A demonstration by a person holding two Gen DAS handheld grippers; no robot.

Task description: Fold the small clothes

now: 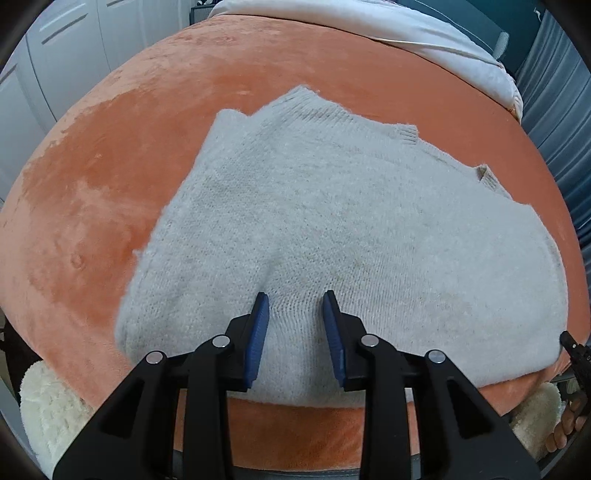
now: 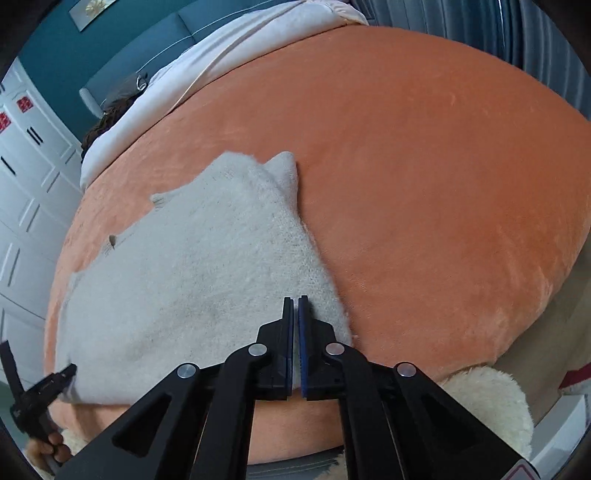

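1. The left gripper [image 1: 295, 306] hangs over the near hem of the pale grey fuzzy knitted sweater [image 1: 332, 229]. Its blue-padded jaws stand apart, released, with knit showing between them but nothing pinched.
2. The sweater lies spread flat on the orange plush bedcover [image 1: 110, 177], near the bed's front edge. Its ribbed collar and a cuff point toward the far side, where a white duvet [image 1: 369, 22] is bunched.
3. I judge the knit to be light, soft and floppy. It should sag and stretch if lifted by one point, and its fuzz will cling to the plush rather than slide.
4. The best holds look to be the thicker hem corners or side seams, taken together with both hands.
5. The right gripper [image 2: 295, 306] hovers at the sweater's right edge, its jaws clenched together, apparently on nothing.
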